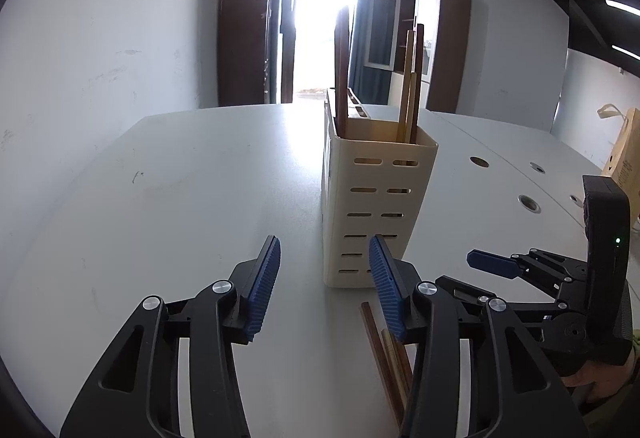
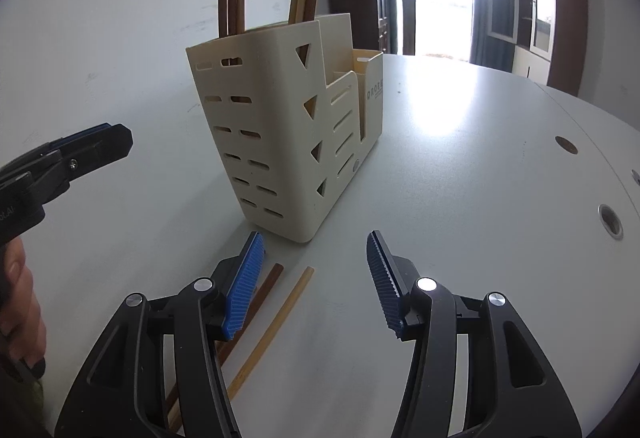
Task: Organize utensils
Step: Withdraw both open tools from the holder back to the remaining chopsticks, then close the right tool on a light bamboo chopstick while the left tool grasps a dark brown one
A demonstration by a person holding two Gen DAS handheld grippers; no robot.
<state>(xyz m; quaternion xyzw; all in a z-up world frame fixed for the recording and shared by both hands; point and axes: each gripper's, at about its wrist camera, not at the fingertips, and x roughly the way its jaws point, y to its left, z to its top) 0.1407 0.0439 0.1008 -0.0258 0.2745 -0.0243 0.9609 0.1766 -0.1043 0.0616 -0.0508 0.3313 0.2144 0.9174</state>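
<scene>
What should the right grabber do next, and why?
Probably lower the open right gripper onto the pale chopstick lying on the table. It holds nothing, and other chopsticks already stand in the cream holder.

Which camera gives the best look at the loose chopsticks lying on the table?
The right wrist view. There the light chopstick lies almost fully exposed beside a dark chopstick, in front of the cream holder. In the left wrist view, the left gripper's fingers cover most of them.
</scene>
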